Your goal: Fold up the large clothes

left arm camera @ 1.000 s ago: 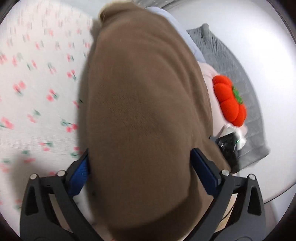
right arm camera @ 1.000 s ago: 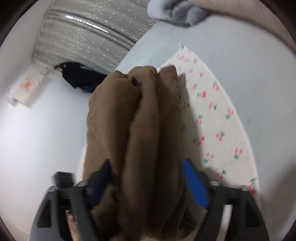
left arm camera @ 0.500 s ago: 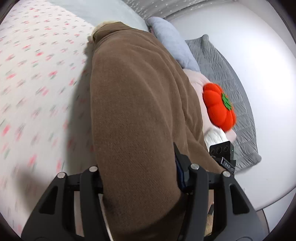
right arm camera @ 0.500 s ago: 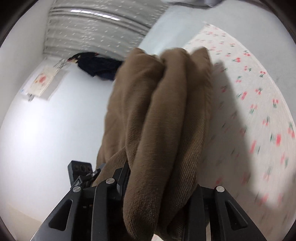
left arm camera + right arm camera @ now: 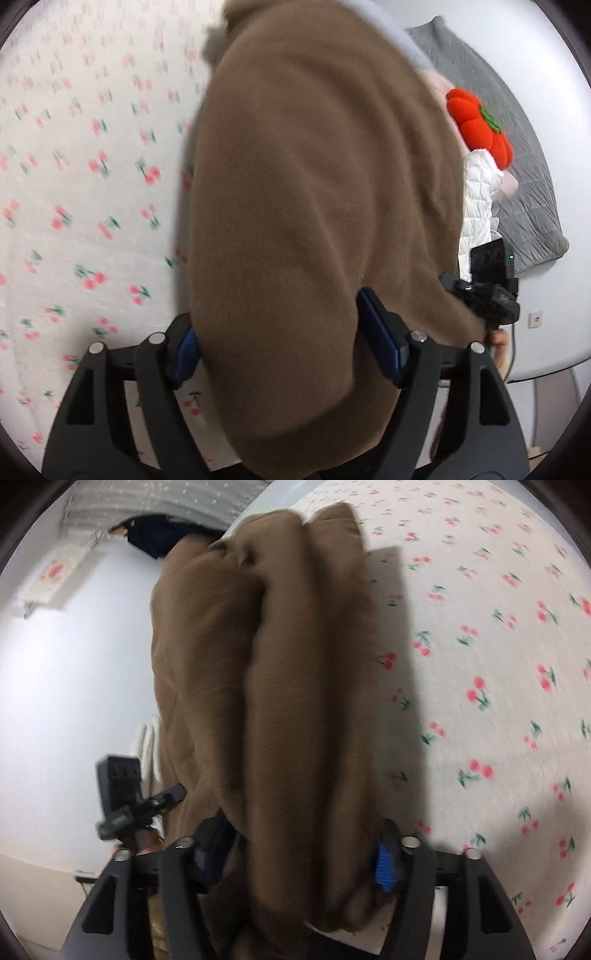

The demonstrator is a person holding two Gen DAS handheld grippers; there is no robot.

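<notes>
The brown fleece garment (image 5: 317, 206), bunched into thick folds, fills the gap between the jaws of the left gripper (image 5: 284, 350) and drapes forward over and beyond them, above the cherry-print sheet (image 5: 92, 184). The left jaws have just been opening, and the cloth sits between the blue pads (image 5: 376, 343) at a medium spread; the bundle looks pressed on both sides, so it seems held. In the right wrist view the same brown fleece garment (image 5: 266, 672) lies in three fat rolls between the jaws of the right gripper (image 5: 295, 853), which have likewise just been opening around it, pads against the cloth. Off to the right of the left jaws are a red pumpkin cushion (image 5: 480, 129) and a grey quilt (image 5: 524, 147). The garment appears soft, thick and fairly heavy, limp rather than stiff, and likely to sag or slide out of a loose pinch; taking it at an outer edge or seam, through fewer layers, should give a surer hold.
</notes>
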